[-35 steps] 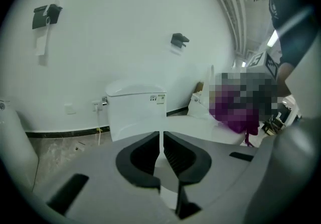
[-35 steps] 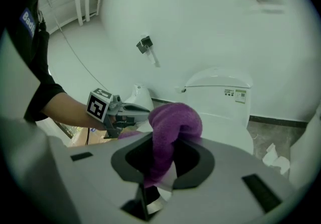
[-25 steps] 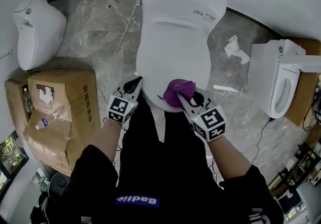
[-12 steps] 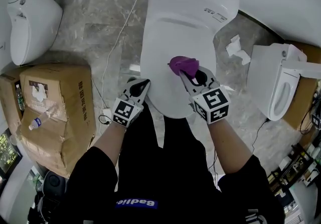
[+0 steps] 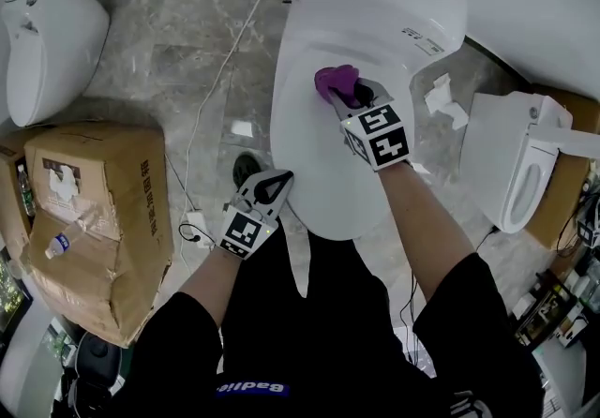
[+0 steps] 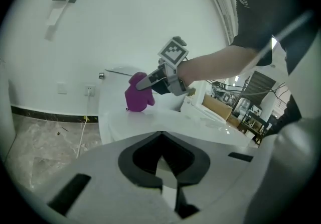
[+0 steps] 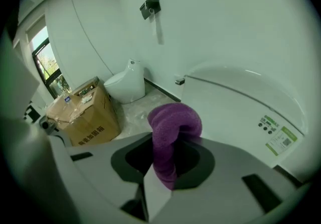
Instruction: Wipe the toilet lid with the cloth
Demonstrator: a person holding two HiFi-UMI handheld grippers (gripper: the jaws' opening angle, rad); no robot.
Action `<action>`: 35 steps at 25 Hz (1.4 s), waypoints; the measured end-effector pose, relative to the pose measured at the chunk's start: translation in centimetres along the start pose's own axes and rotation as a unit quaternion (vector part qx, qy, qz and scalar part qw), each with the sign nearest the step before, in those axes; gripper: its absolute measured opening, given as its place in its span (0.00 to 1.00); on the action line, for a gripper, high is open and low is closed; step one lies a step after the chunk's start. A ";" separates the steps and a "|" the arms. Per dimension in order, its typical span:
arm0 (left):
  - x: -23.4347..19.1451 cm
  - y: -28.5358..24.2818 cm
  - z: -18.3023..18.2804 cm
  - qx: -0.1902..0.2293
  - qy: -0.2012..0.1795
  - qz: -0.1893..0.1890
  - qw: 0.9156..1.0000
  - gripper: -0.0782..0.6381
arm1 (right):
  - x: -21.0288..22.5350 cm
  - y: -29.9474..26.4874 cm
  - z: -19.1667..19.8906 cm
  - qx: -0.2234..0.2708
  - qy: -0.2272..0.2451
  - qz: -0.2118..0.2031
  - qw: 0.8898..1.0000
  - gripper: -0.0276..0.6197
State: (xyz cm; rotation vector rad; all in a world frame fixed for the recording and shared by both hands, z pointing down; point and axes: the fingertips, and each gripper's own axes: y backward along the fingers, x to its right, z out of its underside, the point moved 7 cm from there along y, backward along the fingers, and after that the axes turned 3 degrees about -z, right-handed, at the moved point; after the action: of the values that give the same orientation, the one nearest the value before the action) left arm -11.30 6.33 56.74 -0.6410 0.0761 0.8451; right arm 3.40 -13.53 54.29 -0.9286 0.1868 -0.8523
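Marble floor [image 5: 169, 51] surrounds the white toilet I stand over, whose lid [image 5: 323, 163] is down flat. My right claw [image 5: 343, 97] is clamped on the purple cloth [image 5: 335, 80]. One fold is pinched between the jaws and the rest is bunched out front, so the soft wad, not the plastic, meets the lid. The cloth sits on the lid's far half, near the hinge end, and seems to rest on the surface. My left claw [image 5: 277, 184] hangs by the lid's near left edge, jaws together on nothing; I judge it is kept there to stay clear of the wiping path. A second ago the cloth was at the lid's near rim. It has since travelled up the middle as my right arm stretched forward, while the left claw stayed by the front edge.
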 end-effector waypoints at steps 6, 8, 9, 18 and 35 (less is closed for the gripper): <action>0.3 -0.2 0.9 0.018 0.004 0.009 1.000 0.13 | -0.1 -5.9 -0.3 -0.047 0.061 0.002 0.997 0.15; 0.2 -0.2 1.1 0.022 0.007 0.015 1.000 0.13 | -0.4 -7.6 -0.6 -0.057 0.077 0.004 0.995 0.15; 0.2 -0.3 1.2 0.023 0.006 0.018 1.000 0.13 | -0.4 -8.3 -0.8 -0.063 0.086 0.006 0.994 0.15; 0.0 0.3 1.7 0.012 0.007 0.023 1.000 0.13 | 0.6 -11.0 -1.1 -0.057 0.093 0.026 0.994 0.15; 0.3 0.5 1.7 -0.040 0.020 -0.046 0.998 0.13 | 14.9 2.0 12.7 -0.070 -0.064 0.145 0.985 0.15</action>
State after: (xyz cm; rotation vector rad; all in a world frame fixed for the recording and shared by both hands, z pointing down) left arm -11.80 7.69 57.76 -0.7306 0.0479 0.7489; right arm 20.65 -15.64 63.58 -1.0553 0.2660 -0.5133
